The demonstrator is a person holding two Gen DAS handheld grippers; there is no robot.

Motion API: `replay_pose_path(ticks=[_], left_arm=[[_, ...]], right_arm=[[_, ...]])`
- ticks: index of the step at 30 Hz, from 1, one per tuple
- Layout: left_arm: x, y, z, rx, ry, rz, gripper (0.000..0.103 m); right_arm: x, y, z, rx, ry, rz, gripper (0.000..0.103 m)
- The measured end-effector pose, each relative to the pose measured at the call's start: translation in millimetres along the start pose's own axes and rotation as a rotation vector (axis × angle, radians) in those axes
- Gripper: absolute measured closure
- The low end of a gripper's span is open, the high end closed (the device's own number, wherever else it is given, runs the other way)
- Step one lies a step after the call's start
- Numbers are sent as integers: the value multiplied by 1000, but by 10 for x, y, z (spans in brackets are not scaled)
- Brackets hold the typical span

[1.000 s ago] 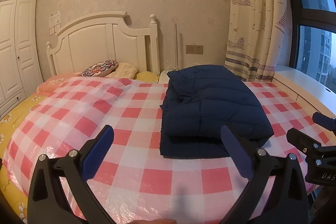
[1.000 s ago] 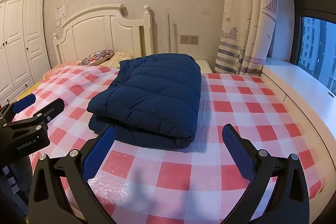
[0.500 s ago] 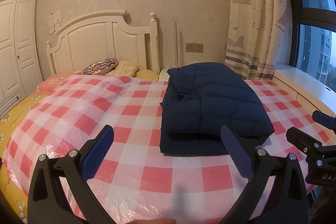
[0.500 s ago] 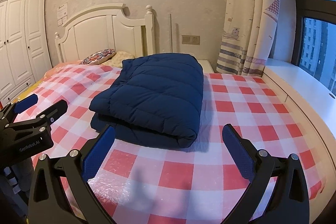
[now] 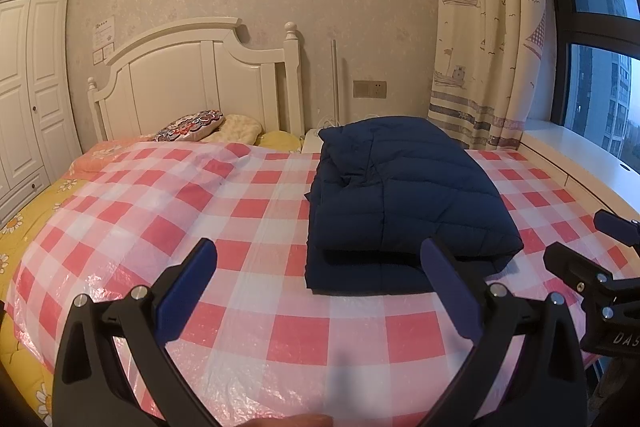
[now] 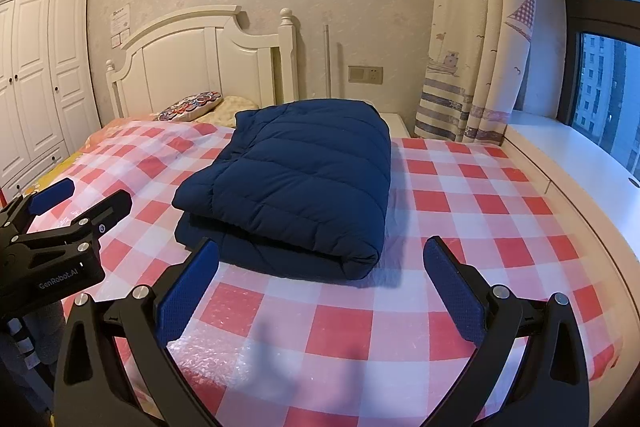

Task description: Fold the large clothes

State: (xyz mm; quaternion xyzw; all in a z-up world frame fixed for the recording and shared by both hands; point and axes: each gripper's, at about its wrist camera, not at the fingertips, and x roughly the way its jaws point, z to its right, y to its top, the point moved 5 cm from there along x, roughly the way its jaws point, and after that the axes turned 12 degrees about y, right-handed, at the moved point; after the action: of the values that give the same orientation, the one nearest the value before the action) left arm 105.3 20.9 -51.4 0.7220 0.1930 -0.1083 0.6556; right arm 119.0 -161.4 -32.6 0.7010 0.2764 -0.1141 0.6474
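Navy jacket (image 6: 296, 183) folded, pillows (image 5: 192, 121) behind, curtain (image 6: 476, 39) right

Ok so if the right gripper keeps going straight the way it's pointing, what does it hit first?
Most likely the folded navy jacket. The open right gripper points across the checked bed cover, with the jacket's near edge ahead between its fingers. Depth is hard to judge; pointing lower, it would meet the cover first.
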Motion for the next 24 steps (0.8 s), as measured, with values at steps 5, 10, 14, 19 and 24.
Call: replay_pose_path(ticks=[5, 10, 14, 19, 24], left_arm=[[10, -39, -28, -5, 4, -2, 2], [10, -45, -23, 2, 3, -2, 2], [11, -55, -42, 8, 0, -3, 2], [-2, -57, -52, 10, 1, 1, 2], [7, -62, -17, 28, -10, 2, 2]], right_arm=[[9, -14, 3, -3, 3, -3, 5], [11, -13, -5, -3, 2, -3, 5], [12, -20, 1, -9, 7, -4, 5], [20, -27, 29, -24, 13, -8, 5], [45, -54, 29, -44, 13, -16, 5]])
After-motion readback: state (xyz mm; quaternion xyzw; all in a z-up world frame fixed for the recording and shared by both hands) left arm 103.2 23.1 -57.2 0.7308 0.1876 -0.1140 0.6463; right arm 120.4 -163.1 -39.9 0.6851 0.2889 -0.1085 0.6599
